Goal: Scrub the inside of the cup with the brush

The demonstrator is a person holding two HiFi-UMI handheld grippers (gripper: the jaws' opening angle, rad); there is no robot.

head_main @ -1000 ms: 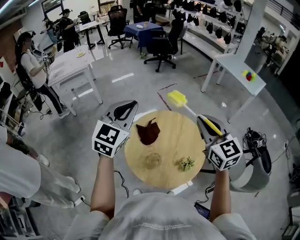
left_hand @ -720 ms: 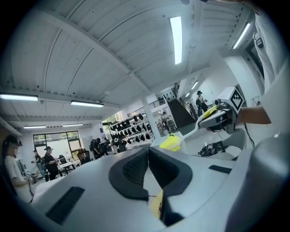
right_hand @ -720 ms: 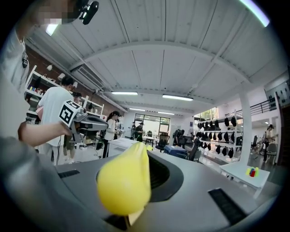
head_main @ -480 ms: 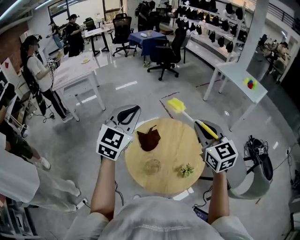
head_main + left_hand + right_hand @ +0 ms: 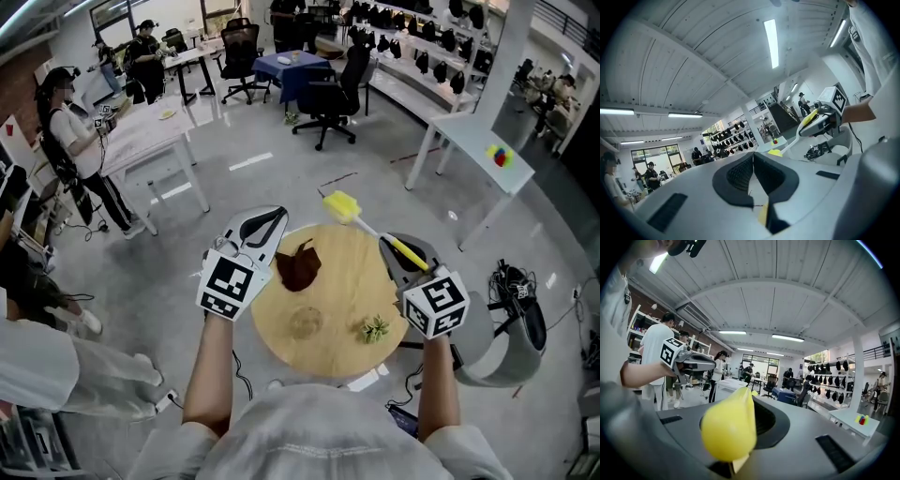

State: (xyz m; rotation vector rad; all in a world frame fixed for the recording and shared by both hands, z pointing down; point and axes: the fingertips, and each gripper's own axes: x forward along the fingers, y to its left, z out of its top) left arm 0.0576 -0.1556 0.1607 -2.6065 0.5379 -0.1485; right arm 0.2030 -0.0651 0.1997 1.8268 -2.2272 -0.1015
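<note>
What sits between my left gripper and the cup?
A dark brown crumpled thing lies between the left gripper and the cup, seen in the head view.

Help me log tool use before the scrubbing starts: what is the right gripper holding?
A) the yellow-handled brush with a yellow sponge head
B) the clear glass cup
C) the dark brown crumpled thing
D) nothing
A: the right gripper is clamped on the yellow-handled brush with a yellow sponge head, while the clear glass cup stands free on the round wooden table.
</note>
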